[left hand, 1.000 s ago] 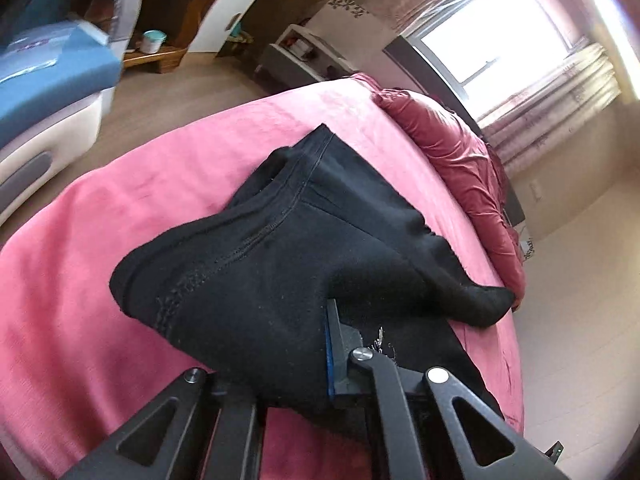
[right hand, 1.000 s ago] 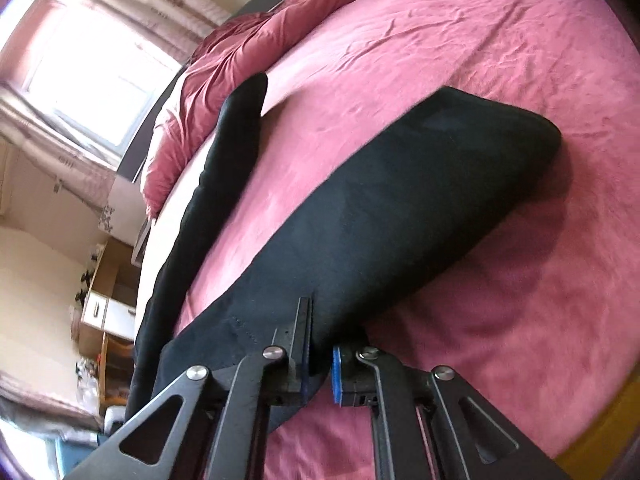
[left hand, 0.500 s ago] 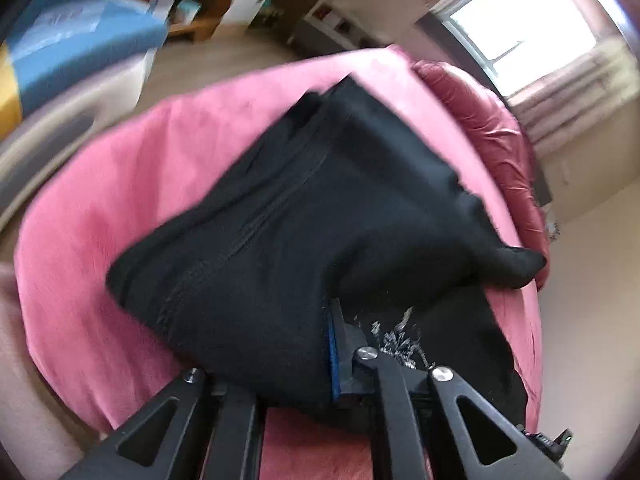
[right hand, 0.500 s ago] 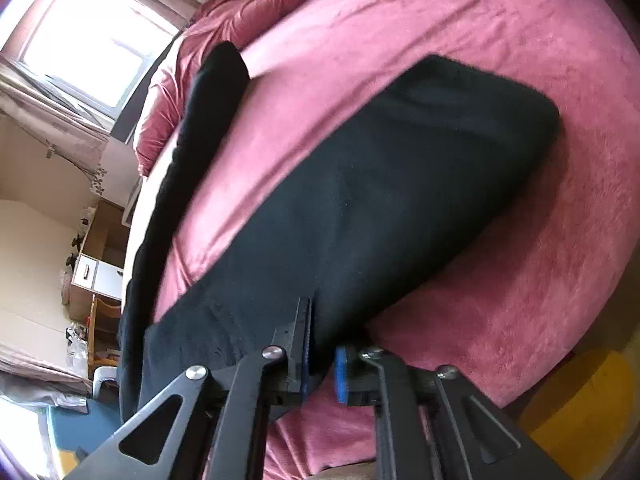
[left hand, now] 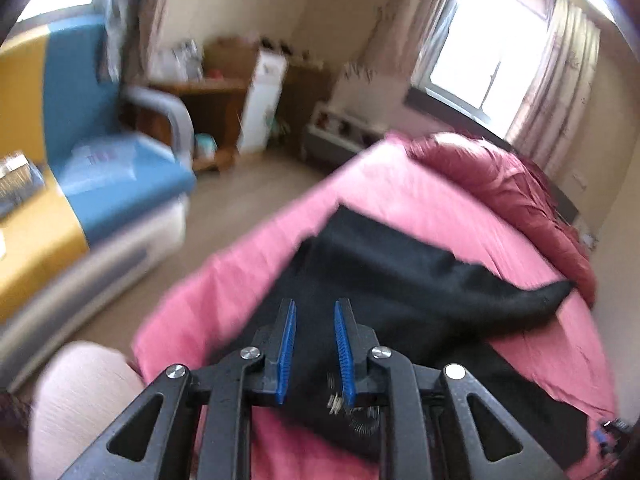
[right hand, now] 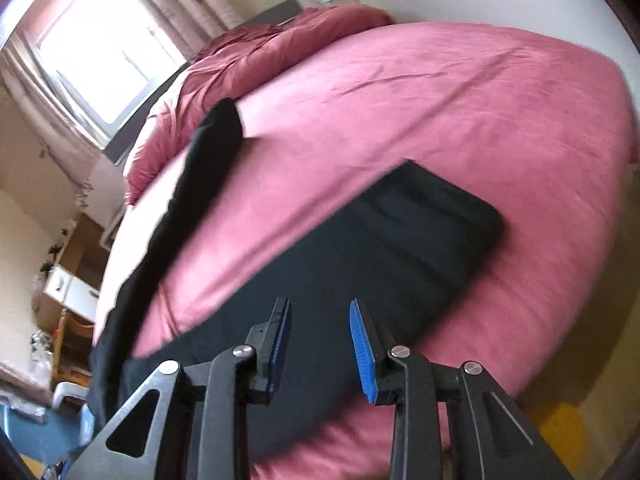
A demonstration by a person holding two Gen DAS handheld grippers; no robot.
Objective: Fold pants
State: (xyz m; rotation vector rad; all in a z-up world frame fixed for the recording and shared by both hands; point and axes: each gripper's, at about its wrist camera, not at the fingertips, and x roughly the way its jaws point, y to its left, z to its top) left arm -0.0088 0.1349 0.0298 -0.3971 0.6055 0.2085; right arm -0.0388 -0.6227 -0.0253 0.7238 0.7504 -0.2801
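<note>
I see the black pants (left hand: 384, 280) spread flat along the near edge of the pink bed (right hand: 440, 92) (one leg runs toward the rumpled duvet (left hand: 508, 184)). My left gripper (left hand: 315, 312) hangs above them, narrowly parted and holding nothing; my right gripper (right hand: 319, 312) gapes wider, also empty.

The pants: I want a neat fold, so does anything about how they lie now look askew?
Yes. The pants lie splayed on the pink bed: one leg angles off toward the rumpled duvet, apart from the other. Both the left gripper and right gripper are open.
</note>
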